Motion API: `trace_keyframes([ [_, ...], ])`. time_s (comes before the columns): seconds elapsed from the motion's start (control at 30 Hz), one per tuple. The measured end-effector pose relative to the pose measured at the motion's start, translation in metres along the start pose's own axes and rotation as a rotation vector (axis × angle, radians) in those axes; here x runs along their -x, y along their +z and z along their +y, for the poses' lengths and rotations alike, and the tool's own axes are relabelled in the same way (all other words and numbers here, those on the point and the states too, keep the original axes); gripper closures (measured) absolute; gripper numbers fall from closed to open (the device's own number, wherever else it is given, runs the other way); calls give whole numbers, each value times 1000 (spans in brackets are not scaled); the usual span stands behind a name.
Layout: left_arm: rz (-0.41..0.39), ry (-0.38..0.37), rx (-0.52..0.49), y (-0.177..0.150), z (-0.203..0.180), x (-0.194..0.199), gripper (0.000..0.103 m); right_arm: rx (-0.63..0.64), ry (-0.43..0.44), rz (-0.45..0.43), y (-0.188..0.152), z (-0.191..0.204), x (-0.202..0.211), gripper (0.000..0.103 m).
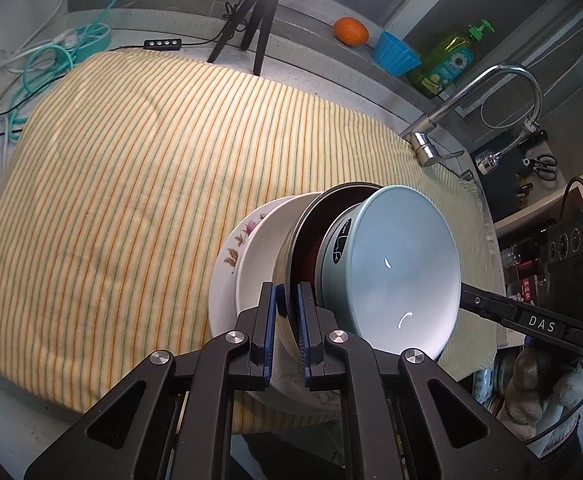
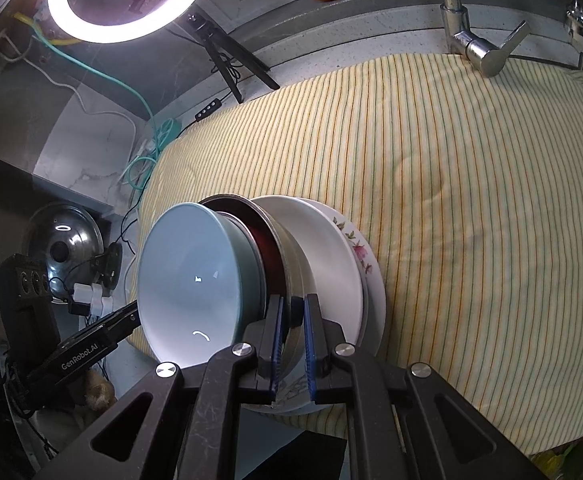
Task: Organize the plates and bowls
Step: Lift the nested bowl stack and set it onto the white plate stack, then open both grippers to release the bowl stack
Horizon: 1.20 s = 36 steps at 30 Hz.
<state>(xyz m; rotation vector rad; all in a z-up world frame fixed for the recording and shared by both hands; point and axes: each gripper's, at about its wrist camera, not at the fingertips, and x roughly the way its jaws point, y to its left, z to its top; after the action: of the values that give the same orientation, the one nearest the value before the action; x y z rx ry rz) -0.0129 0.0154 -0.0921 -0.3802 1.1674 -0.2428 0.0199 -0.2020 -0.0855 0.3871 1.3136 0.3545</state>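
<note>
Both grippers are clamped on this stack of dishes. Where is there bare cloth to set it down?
Free: the striped cloth from the stack back to the tripod and left toward the teal cable. Crowded: the faucet side and the cloth's near edge under both grippers.

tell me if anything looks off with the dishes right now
The stack is tipped on its side rather than flat: blue bowl, dark metal bowl and plates nested edge-up over the striped cloth, with both grippers shut on the metal bowl's rim.
</note>
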Motion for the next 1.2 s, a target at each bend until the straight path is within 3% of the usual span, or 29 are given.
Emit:
trace_keyframes([
  [0.6, -23, 29, -38, -3, -4, 6, 94, 18, 0, -14, -6, 2, 2, 92],
  [0.87, -32, 36, -33, -5, 0, 9, 87, 34, -7, -23, -9, 2, 6, 91],
  [1.0, -36, 47, -38, -7, 0, 11, 86, 45, -21, -34, -10, 2, 10, 85],
  [1.2, -53, 75, -39, -8, 2, 18, 75, 84, -46, -79, -15, 4, 22, 75],
])
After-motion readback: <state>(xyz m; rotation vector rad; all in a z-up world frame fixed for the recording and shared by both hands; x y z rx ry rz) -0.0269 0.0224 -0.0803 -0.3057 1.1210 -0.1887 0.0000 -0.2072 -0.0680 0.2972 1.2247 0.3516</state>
